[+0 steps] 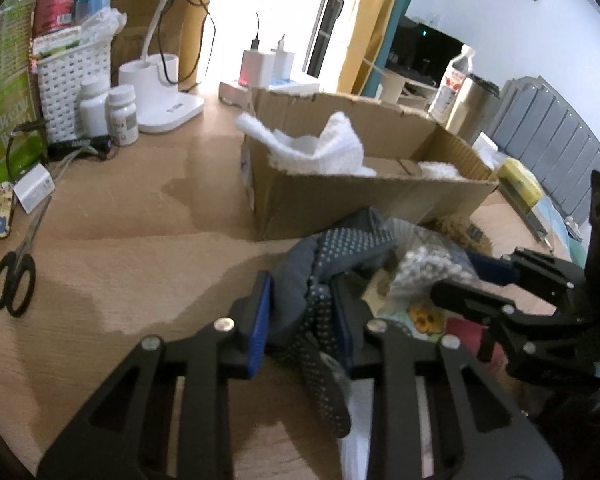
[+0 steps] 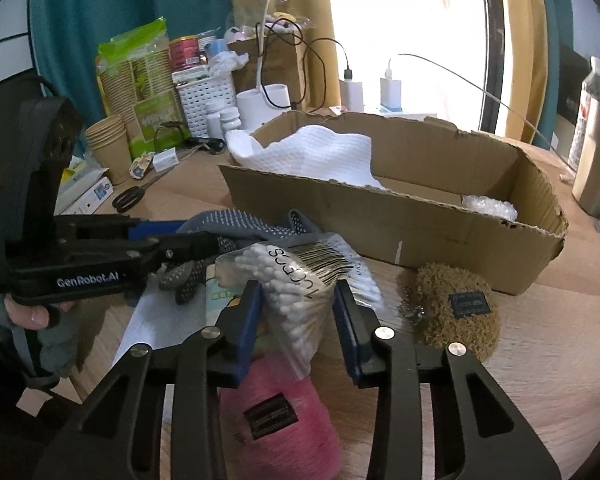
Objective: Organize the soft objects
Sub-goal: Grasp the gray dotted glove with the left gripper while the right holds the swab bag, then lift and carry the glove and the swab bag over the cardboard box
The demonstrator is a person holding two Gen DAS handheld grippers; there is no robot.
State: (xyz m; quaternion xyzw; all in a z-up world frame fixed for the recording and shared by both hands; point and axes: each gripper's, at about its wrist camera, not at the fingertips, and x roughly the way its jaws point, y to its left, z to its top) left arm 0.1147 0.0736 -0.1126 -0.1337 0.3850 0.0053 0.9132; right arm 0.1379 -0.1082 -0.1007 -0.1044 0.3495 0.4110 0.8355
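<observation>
My left gripper (image 1: 300, 312) is shut on a grey dotted glove (image 1: 324, 264), which drapes between its blue pads; it also shows in the right wrist view (image 2: 228, 220). My right gripper (image 2: 296, 312) is shut on a clear bag of cotton swabs (image 2: 296, 280), seen in the left wrist view too (image 1: 428, 268). Behind both stands an open cardboard box (image 2: 420, 216) holding a white cloth (image 2: 320, 156) and a bubble-wrap piece (image 2: 488, 206). A brown plush item (image 2: 456, 304) and a pink plush item (image 2: 276, 412) lie on the wooden table by the right gripper.
Scissors (image 1: 14, 276) lie at the table's left. Pill bottles (image 1: 108, 110), a white basket (image 1: 74, 80), a lamp base (image 1: 168, 100), chargers (image 1: 260, 66), paper cups (image 2: 108, 148) and a green bag (image 2: 136, 80) crowd the back. A metal flask (image 2: 596, 160) stands right.
</observation>
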